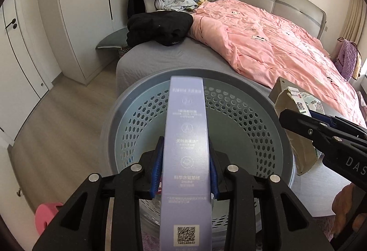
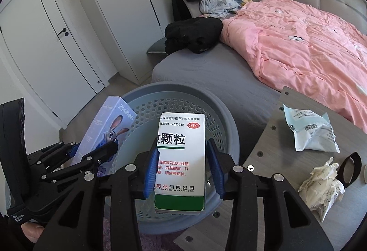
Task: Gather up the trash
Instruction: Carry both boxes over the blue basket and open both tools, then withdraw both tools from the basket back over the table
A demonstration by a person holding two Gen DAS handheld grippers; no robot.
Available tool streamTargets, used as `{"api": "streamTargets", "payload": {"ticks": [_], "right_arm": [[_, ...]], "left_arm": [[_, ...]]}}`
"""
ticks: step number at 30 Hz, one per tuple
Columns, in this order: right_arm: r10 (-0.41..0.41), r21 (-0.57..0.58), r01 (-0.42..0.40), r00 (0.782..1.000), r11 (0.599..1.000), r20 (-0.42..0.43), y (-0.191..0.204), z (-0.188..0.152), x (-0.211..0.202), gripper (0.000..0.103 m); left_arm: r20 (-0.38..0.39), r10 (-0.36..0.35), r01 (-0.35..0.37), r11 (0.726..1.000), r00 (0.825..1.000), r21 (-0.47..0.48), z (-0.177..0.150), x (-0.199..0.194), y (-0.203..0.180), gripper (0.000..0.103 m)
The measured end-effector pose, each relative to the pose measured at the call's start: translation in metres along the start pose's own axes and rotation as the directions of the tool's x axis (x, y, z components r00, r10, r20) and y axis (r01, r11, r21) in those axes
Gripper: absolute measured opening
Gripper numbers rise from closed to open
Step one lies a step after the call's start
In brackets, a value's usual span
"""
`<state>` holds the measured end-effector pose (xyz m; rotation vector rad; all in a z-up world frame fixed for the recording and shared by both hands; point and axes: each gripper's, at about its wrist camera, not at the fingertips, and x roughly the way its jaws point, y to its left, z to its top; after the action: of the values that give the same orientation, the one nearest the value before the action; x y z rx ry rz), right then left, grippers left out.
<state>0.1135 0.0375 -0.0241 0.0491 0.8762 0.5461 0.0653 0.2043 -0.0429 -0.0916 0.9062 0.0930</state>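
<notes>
While both boxes hang over the bin, this is how I see it.

Purple box: I hold the long purple box (image 1: pixel 187 154) in my left gripper (image 1: pixel 184 173). The blue pads press on both of its long sides, so the jaws are clenched on it. It sits right above the round hole of the gray bin (image 1: pixel 128 99).

Medicine box: I hold the white medicine box (image 2: pixel 181 159) in my right gripper (image 2: pixel 183 173). The left pad touches the box. The right pad looks a tiny bit off it, so I cannot tell how tight the hold is. This box is over the bin too.

How to drop well: I think I should let go of one box at a time. Each box should be over the middle of the bin, not the rim. The purple box is long, so I would tip its far end down first. Then it should slide in and not lie across the top.

How the boxes look: The purple box is thin card with a cartoon rabbit on one side and a square code near the bottom. The medicine box is white with a green band and red writing. Its bottom edge looks a bit torn.

Bin: It has many small holes in its wall and looks empty inside.

Left to pick up: A blue and white packet (image 2: pixel 309 131) and a crumpled paper (image 2: pixel 321 189) lie on the gray table (image 2: pixel 270 136) just beside the bin.

Behind: A bed with a pink blanket (image 2: pixel 309 49).
</notes>
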Motion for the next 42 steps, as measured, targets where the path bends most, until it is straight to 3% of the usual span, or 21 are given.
{"api": "streamTargets", "payload": {"ticks": [3, 5, 28, 42], "right_arm": [[0.017, -0.004, -0.017, 1.0, 1.0, 0.014, 0.002, 0.002, 0.0, 0.057], [0.011, -0.003, -0.011, 1.0, 1.0, 0.023, 0.001, 0.0, -0.002, 0.065], [-0.044, 0.003, 0.043, 0.999, 0.999, 0.014, 0.0, -0.019, -0.012, 0.076], [-0.113, 0.08, 0.111, 0.993, 0.991, 0.029, -0.021, -0.051, -0.047, 0.082]], "left_arm": [[0.013, 0.014, -0.014, 1.0, 1.0, -0.008, 0.001, -0.001, 0.004, 0.059], [0.023, 0.025, -0.025, 1.0, 0.999, -0.012, 0.001, -0.003, 0.005, 0.062], [0.057, 0.096, -0.093, 0.995, 0.994, -0.047, -0.007, -0.018, 0.015, 0.073], [0.059, 0.052, -0.052, 0.999, 0.997, -0.003, -0.022, -0.029, -0.005, 0.074]]}}
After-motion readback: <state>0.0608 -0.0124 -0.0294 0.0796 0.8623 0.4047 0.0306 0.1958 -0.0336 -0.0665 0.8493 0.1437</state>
